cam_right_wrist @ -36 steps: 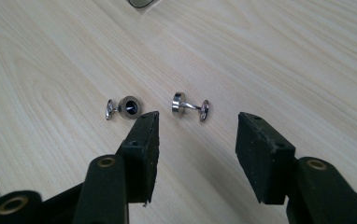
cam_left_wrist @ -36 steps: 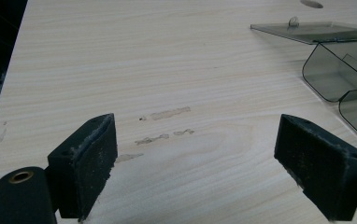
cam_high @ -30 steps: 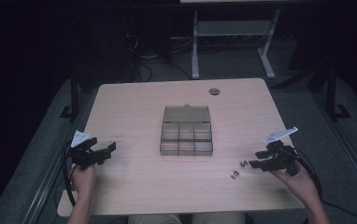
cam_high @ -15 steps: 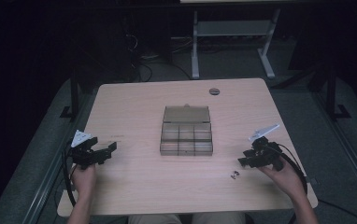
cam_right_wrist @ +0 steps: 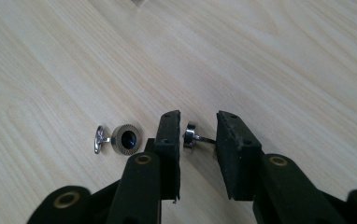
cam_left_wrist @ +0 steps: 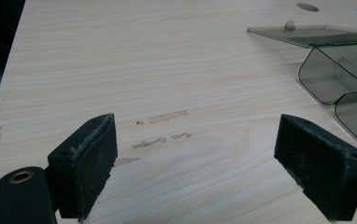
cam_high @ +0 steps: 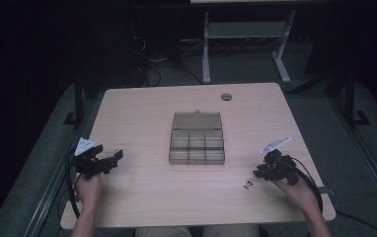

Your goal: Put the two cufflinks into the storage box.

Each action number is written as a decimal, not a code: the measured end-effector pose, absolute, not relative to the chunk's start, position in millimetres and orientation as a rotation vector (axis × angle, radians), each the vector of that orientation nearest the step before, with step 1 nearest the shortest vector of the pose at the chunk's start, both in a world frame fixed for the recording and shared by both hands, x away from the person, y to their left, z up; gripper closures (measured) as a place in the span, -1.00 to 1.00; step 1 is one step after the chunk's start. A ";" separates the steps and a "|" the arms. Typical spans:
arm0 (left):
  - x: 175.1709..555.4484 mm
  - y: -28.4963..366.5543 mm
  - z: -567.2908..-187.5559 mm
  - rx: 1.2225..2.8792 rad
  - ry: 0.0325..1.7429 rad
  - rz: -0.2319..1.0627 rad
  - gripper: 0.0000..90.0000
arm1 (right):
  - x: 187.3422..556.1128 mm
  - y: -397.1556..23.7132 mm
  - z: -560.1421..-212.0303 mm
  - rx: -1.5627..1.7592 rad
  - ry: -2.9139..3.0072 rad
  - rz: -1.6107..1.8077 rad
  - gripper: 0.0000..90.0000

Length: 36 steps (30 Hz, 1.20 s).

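Note:
Two small silver cufflinks (cam_high: 247,185) lie on the wooden table (cam_high: 142,118), near its front right. In the right gripper view one cufflink (cam_right_wrist: 190,135) lies between the jaws of my right gripper (cam_right_wrist: 197,135), which have just been closing around it; narrow gaps remain at the pads. The other cufflink (cam_right_wrist: 120,138), with a dark blue face, lies just left of the jaws. In the high view my right gripper (cam_high: 256,173) sits low beside them. My left gripper (cam_high: 115,158) hovers at the table's front left, open wide and holding nothing (cam_left_wrist: 195,163).
A smoky clear compartment box (cam_high: 197,143) stands at the table's middle with its lid folded back; its near corner shows in the left gripper view (cam_left_wrist: 335,74). A small round dark disc (cam_high: 226,96) lies near the far edge. Scuff marks (cam_left_wrist: 167,116) mark the wood.
My right gripper has moved left and down to the cufflinks, and its jaws have narrowed around one of them. The left gripper has stayed where it was.

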<state>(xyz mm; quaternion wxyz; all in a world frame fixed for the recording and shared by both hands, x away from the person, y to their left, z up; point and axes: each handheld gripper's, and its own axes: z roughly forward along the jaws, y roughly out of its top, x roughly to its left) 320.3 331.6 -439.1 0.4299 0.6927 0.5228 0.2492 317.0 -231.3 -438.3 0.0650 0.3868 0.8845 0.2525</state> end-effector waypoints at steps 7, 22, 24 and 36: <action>320.3 331.7 -439.0 1.730 1.301 0.620 -0.71 | 315.6 -229.3 -441.7 1.160 2.684 0.738 0.68; 320.1 331.4 -438.9 1.728 1.301 0.621 -0.71 | 316.2 -231.4 -442.0 1.159 2.684 0.718 0.88; 320.1 331.3 -438.7 1.726 1.303 0.620 -0.71 | 316.1 -231.7 -441.8 1.162 2.681 0.717 0.89; 319.8 331.0 -438.5 1.724 1.301 0.624 -0.71 | 315.9 -233.5 -439.8 1.177 2.675 0.777 0.91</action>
